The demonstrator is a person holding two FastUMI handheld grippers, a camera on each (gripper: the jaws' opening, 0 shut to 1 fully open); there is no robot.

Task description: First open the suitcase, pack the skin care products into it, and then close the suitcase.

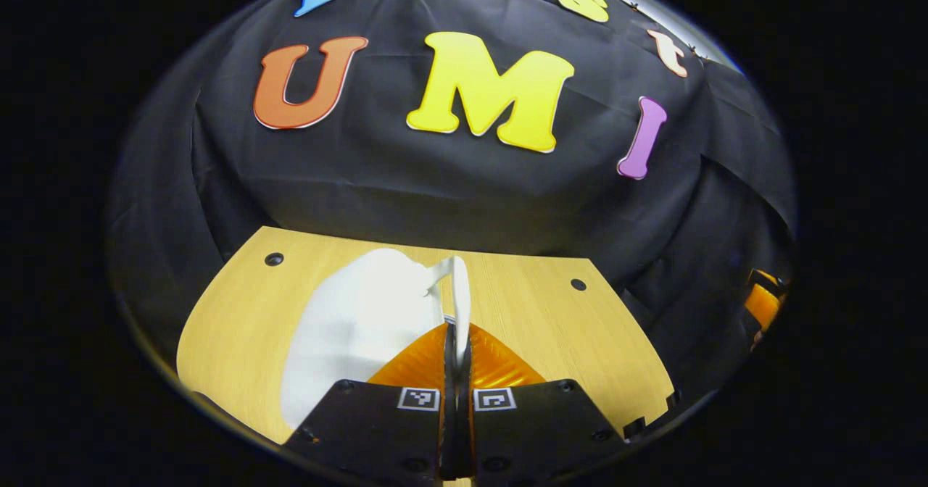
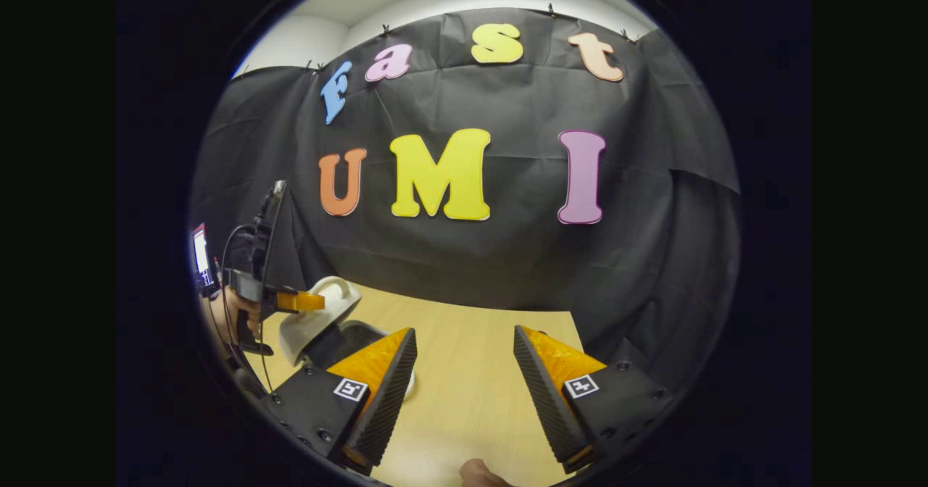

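- The white suitcase (image 1: 355, 327) lid's handle (image 1: 458, 295) is pinched between the closed left gripper (image 1: 457, 342) fingers.
- The right gripper (image 2: 464, 371) is held wide apart above the wooden table (image 2: 471, 393).

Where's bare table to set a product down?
Free: the table stretch ahead of the open right hand-held gripper, up to the booth wall. Crowded: left side, where the left hand-held gripper pinches the white suitcase lid edge.

Bare table (image 2: 471, 371) lies open ahead; the raised suitcase lid (image 2: 319, 313) blocks the left.
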